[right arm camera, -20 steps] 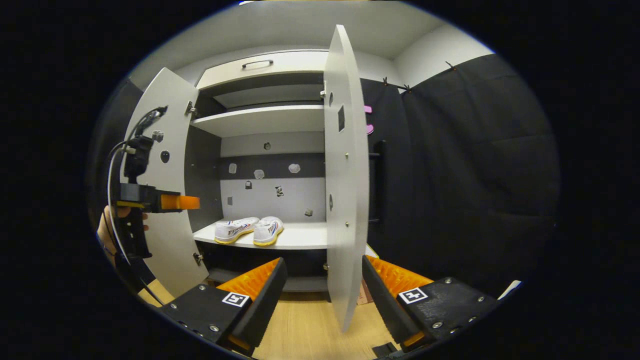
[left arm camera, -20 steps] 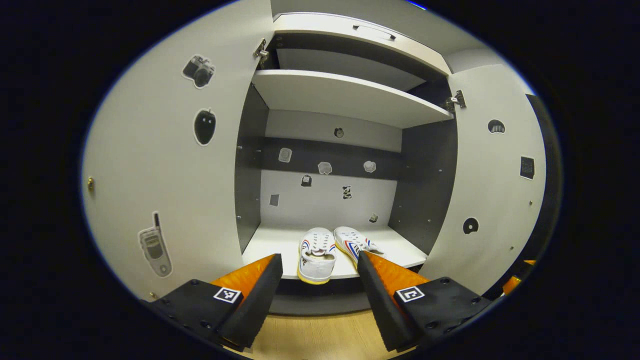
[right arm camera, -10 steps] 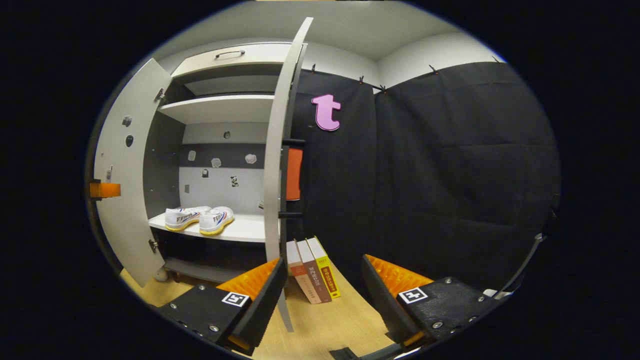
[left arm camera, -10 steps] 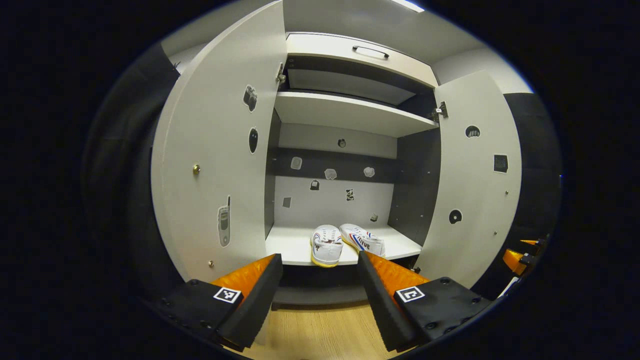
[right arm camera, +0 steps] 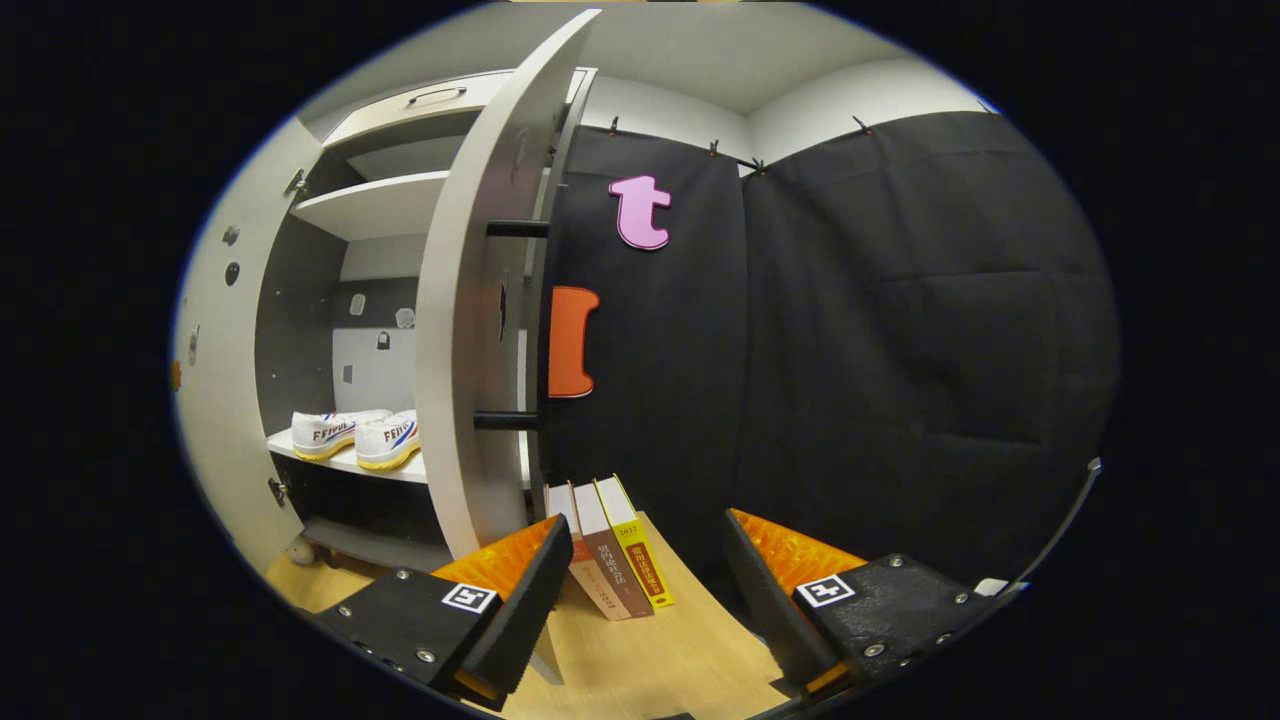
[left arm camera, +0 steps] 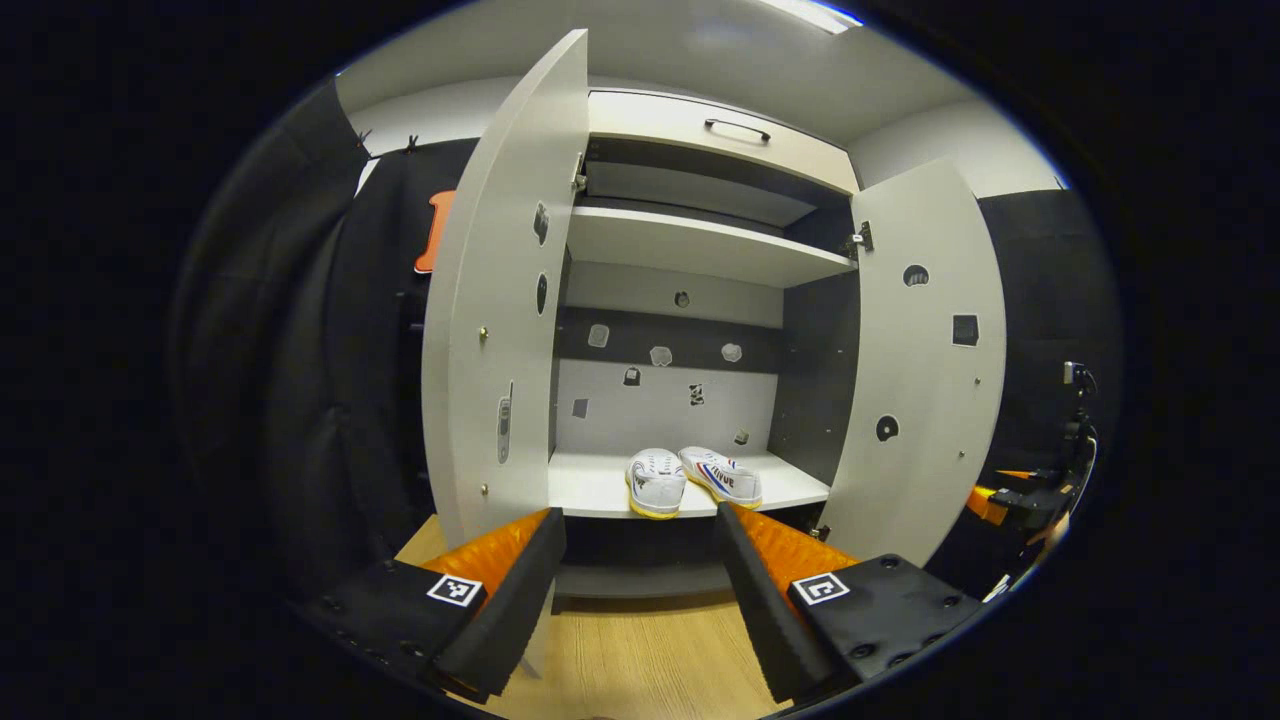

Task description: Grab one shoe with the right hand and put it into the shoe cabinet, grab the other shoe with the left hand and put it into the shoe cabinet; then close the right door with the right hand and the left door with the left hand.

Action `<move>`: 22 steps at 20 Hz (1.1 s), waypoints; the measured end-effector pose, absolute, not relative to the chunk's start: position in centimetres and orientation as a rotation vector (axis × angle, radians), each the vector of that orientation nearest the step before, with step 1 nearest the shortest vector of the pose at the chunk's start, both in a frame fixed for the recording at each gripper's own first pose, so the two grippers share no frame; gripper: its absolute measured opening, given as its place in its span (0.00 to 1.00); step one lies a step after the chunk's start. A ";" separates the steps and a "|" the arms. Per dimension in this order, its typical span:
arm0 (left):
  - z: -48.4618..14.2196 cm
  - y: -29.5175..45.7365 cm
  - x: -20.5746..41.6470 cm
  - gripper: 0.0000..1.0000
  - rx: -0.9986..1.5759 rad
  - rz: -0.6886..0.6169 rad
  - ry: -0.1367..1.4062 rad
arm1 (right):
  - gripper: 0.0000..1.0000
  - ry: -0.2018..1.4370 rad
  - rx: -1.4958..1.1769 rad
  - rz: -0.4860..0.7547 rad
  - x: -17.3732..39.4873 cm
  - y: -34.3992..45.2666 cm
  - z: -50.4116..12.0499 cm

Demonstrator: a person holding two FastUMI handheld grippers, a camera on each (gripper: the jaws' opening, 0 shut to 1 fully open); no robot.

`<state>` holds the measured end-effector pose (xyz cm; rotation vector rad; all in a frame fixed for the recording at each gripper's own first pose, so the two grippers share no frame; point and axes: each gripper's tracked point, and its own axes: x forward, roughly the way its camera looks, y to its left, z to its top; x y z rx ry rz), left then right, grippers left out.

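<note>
Both white shoes (left arm camera: 690, 480) sit side by side on the low shelf (left arm camera: 590, 492) inside the shoe cabinet (left arm camera: 690, 250). So the putting-in part looks done. I think the step now is closing the doors, the right one first.

The right door (right arm camera: 465, 330) stands wide open. In the right gripper view we see its outer face, with a dark bar handle (right arm camera: 518, 325) on it. The right gripper (right arm camera: 640, 565) is near the floor, just to the right of this door. Its jaws are apart and hold nothing. Next, I think it has to get behind the door and push it toward the cabinet. It may push on the flat face or hook the handle.

The left door (left arm camera: 500, 320) is open too, with stickers (left arm camera: 504, 430) on its inner face. The left gripper (left arm camera: 635, 560) is in front of the cabinet, looking at the shoes. Its jaws are apart and empty too. It waits its turn.

Three books (right arm camera: 610, 545) lean on the wooden floor (right arm camera: 660, 660), just to the right of the right door and near the black cloth wall (right arm camera: 900, 330). They are close to the right gripper, so it could bump them. The shoes' heels are near the front edge of the shelf. I cannot tell if they stick out far enough to stop a door.

In the left gripper view, the other gripper and a bit of a hand (left arm camera: 1045, 525) show far to the right, past the right door.
</note>
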<state>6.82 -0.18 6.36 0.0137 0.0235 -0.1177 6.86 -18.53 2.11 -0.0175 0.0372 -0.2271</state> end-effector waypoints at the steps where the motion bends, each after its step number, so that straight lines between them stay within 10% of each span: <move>1: 6.6 0.1 6.6 0.96 0.018 -0.114 0.019 | 0.93 0.033 -0.004 -0.214 6.9 -18.4 2.3; 22: 9.2 5.6 4.0 0.97 -0.005 -0.041 -0.031 | 0.89 0.039 0.030 0.014 9.3 -6.6 1.9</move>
